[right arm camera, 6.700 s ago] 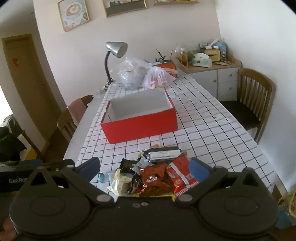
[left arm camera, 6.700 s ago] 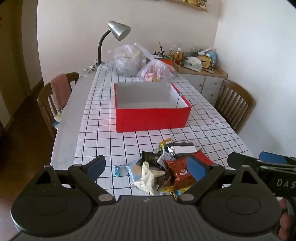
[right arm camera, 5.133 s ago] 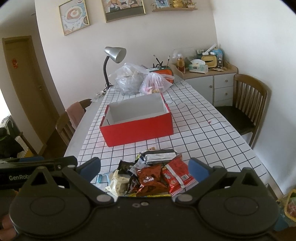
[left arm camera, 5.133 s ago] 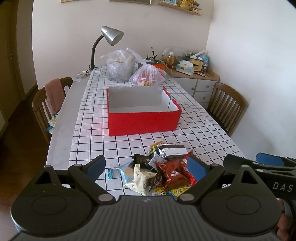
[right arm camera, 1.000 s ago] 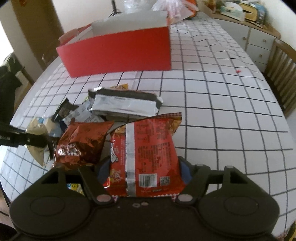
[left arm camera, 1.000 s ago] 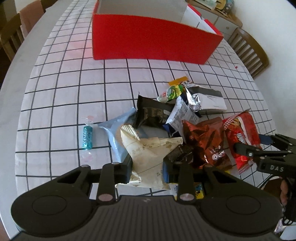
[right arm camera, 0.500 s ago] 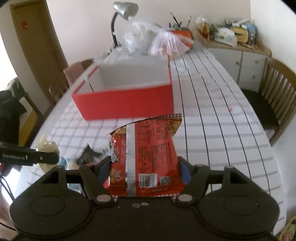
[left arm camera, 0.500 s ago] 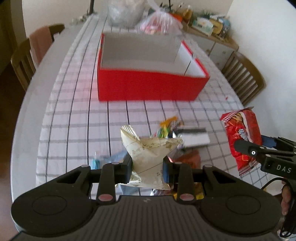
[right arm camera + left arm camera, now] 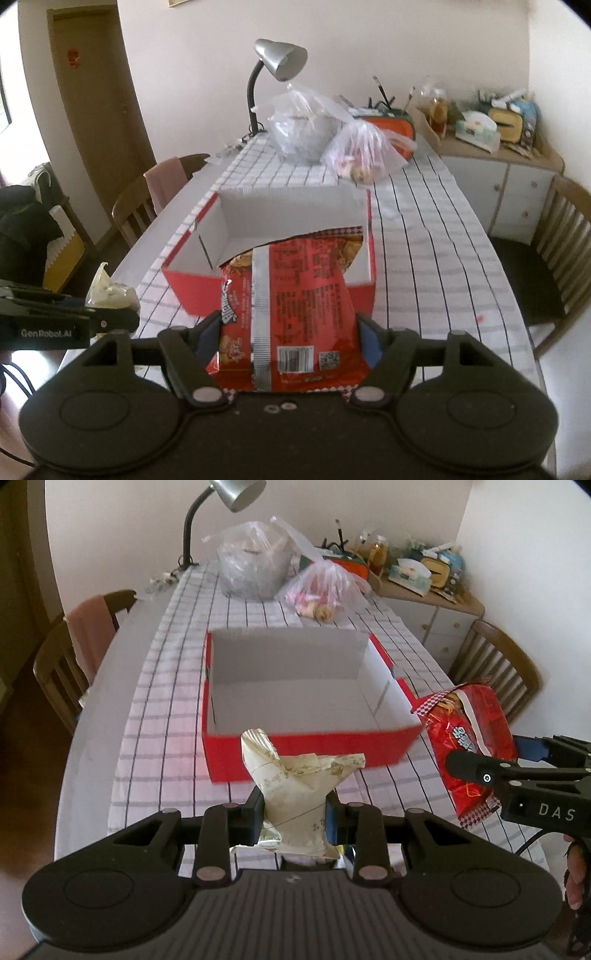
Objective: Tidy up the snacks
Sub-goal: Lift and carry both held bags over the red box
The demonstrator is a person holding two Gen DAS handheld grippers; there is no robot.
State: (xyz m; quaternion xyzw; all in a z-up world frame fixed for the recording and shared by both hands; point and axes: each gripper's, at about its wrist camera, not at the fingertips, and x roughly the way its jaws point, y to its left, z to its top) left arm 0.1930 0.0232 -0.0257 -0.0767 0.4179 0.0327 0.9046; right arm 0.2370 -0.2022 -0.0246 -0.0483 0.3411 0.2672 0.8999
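Your left gripper is pinched narrow on a crumpled cream foil snack packet; your right gripper is clamped wider across a flat red chip bag. Both snacks hang above the checked tablecloth, with the open red cardboard box with white lining just ahead of and below both sets of fingers. The risks, as I judge them: the slick foil slipping from that low, narrow pinch, or the tall chip bag catching the box's near wall if you release too early.
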